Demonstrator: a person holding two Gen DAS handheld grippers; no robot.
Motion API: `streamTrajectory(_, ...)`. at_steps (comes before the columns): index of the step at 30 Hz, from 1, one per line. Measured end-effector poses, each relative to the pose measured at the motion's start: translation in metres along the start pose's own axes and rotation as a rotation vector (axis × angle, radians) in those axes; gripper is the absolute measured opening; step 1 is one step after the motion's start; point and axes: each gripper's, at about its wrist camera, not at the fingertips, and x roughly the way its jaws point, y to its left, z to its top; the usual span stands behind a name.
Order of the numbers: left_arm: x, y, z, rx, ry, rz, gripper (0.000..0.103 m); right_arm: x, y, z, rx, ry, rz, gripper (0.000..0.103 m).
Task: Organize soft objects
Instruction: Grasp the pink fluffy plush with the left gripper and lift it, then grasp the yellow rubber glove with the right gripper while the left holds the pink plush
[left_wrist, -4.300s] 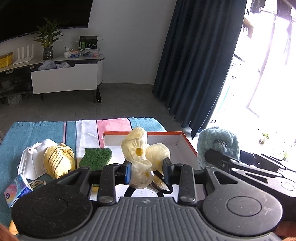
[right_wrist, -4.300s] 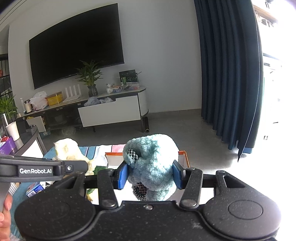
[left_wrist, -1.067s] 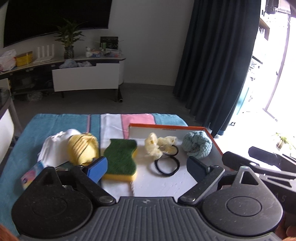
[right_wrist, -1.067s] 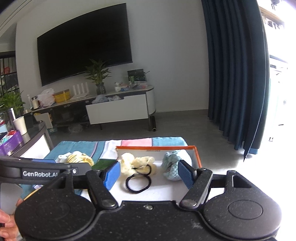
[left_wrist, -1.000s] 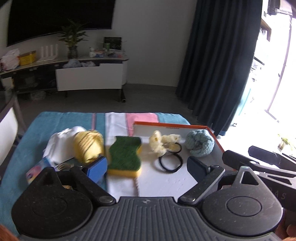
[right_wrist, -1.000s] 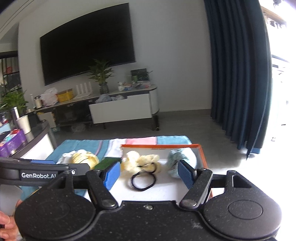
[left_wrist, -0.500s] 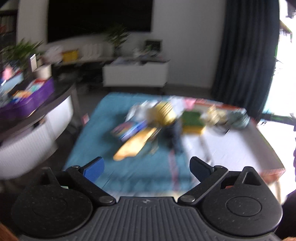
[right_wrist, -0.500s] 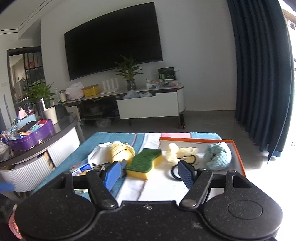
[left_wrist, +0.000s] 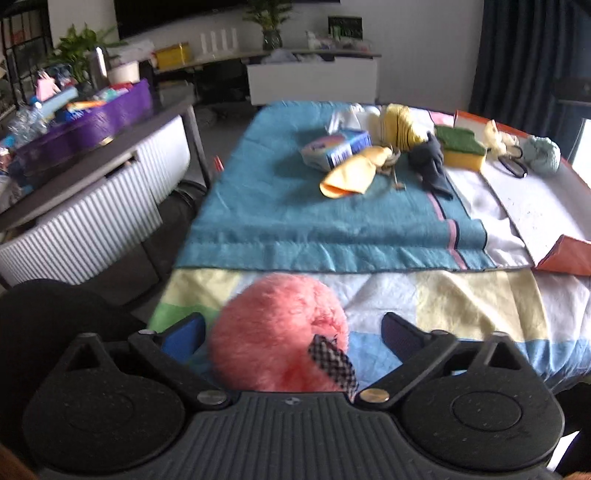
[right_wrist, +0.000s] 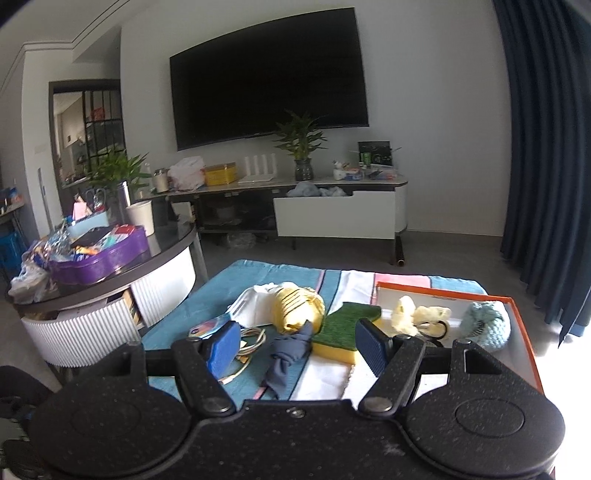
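My left gripper (left_wrist: 291, 334) has swung away from the tray (left_wrist: 554, 218). Now its wide-open jaws sit around a pink fluffy ball (left_wrist: 277, 341). My right gripper (right_wrist: 295, 349) is still wide open, holding nothing.

One pink pompom (left_wrist: 277, 332), one blue pompom (left_wrist: 541, 153), one sponge (left_wrist: 461, 149), one dark cloth (left_wrist: 430, 164), one tissue pack (left_wrist: 338, 147), one orange-rimmed tray (left_wrist: 535, 206), and two black hair ties (left_wrist: 513, 164) (they overlap, so the count is loose).

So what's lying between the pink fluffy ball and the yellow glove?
Left wrist view: only bare cloth between pink fluffy ball and yellow glove, patchwork sheet then teal towel.
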Motion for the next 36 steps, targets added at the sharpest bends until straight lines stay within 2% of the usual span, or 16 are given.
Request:
streamTrajectory(1,0.007,0.007,-0.004,-0.019,0.024,-0.009,0.070,0.002,0.002,0.000,-0.005,0.004,0.004,0.082)
streamTrajectory(2,0.011,0.011,-0.004,-0.037,0.037,-0.006,0.067,0.005,0.005,0.000,-0.009,0.009,0.007,0.082)
streamTrajectory(4,0.011,0.024,-0.009,-0.082,0.019,-0.045,0.057,0.009,0.009,-0.002,-0.017,0.021,0.015,0.082)
streamTrajectory(5,0.007,0.027,-0.009,-0.095,0.004,-0.049,0.056,0.013,0.011,-0.004,-0.020,0.032,0.018,0.082)
streamTrajectory(11,-0.027,0.027,0.014,-0.090,-0.174,-0.063,0.055,0.050,0.036,-0.019,-0.032,0.119,0.076,0.082)
streamTrajectory(14,-0.027,0.036,0.031,-0.126,-0.216,-0.080,0.055,0.073,0.056,-0.025,-0.038,0.158,0.124,0.082)
streamTrajectory(19,-0.013,0.049,0.058,-0.180,-0.239,-0.089,0.055,0.116,0.097,-0.030,-0.094,0.183,0.175,0.081)
streamTrajectory(25,0.004,0.052,0.073,-0.169,-0.233,-0.093,0.055,0.170,0.113,-0.033,-0.042,0.237,0.142,0.081)
streamTrajectory(27,0.011,0.055,0.077,-0.178,-0.225,-0.099,0.055,0.182,0.113,-0.034,-0.037,0.251,0.127,0.077)
streamTrajectory(30,0.019,0.059,0.081,-0.186,-0.215,-0.106,0.055,0.200,0.114,-0.034,-0.029,0.273,0.081,0.077)
streamTrajectory(31,0.021,0.060,0.082,-0.187,-0.210,-0.108,0.055,0.203,0.113,-0.035,-0.020,0.272,0.077,0.075)
streamTrajectory(32,0.023,0.059,0.083,-0.185,-0.206,-0.112,0.055,0.204,0.112,-0.035,-0.018,0.268,0.076,0.065)
streamTrajectory(33,0.024,0.059,0.083,-0.183,-0.204,-0.114,0.055,0.204,0.112,-0.035,-0.024,0.264,0.070,0.048)
streamTrajectory(34,0.025,0.058,0.083,-0.182,-0.201,-0.115,0.055,0.202,0.111,-0.035,-0.039,0.259,0.056,0.039)
streamTrajectory(35,0.025,0.058,0.084,-0.181,-0.199,-0.117,0.055,0.201,0.109,-0.035,-0.045,0.255,0.050,0.024)
streamTrajectory(36,0.025,0.057,0.084,-0.180,-0.199,-0.117,0.055,0.198,0.104,-0.034,-0.034,0.256,0.059,0.020)
